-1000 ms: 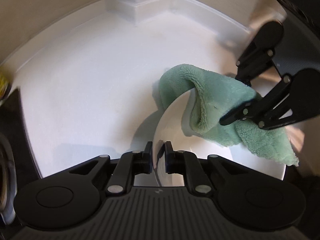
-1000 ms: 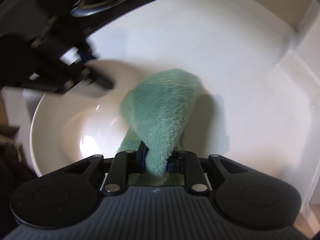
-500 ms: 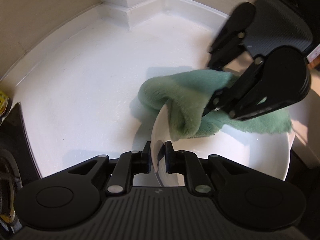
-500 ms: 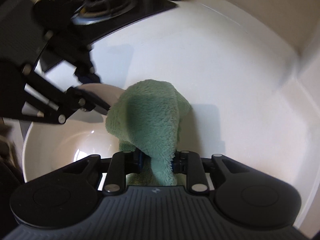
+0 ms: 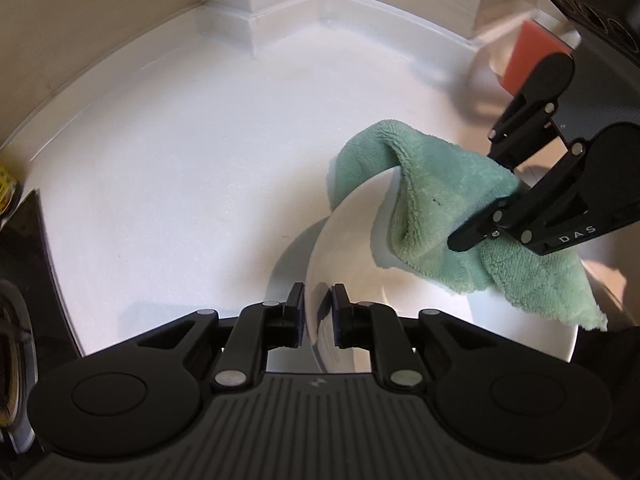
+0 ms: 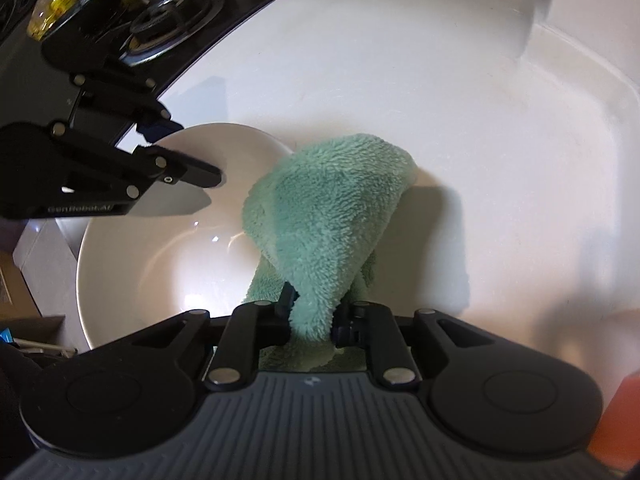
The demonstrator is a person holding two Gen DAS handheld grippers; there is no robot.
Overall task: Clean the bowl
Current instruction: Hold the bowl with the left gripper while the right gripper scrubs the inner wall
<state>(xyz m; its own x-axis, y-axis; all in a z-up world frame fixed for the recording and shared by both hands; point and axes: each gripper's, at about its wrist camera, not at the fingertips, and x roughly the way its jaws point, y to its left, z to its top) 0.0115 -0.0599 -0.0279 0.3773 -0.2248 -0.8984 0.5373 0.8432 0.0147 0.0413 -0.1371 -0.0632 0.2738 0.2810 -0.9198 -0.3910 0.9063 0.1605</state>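
- nearest in our left wrist view, the left hand-held gripper (image 5: 316, 316) is closed on the rim of the glossy white ceramic bowl (image 5: 344, 240), one black finger (image 5: 294, 312) on the outer wall and the other on the inner wall.
- nearest in our right wrist view, the right hand-held gripper (image 6: 314, 314) is clamped on a fold of the fluffy mint-green microfibre cloth (image 6: 324, 216); the cloth bulges up and forward from between its fingers.
- we see the bowl (image 6: 160, 248) tilted, its near rim pinched and raised, its hollow turned toward the right gripper; a bright glare sits low on its inner wall.
- the cloth (image 5: 436, 200) is draped over the far rim of the bowl, part inside against the inner wall and part hanging down the outside; a loose corner trails below the right gripper (image 5: 486, 216) in our left wrist view.
- in our right wrist view the left gripper (image 6: 180, 152) reaches in from the left and bites the bowl's rim, just beside the cloth but apart from it.
- the bowl is over the smooth white table (image 5: 180, 168), and its shadow and the cloth's fall on that surface.
- farther off, a black stove top (image 6: 172, 20) with a round burner lies along the table's edge, with blurred bottles (image 6: 52, 8) behind it.
- at the far edge of the table, a low white upstand (image 5: 288, 20) meets the beige wall, and an orange-red block (image 5: 528, 56) shows blurred near the corner; we cannot tell what it is.
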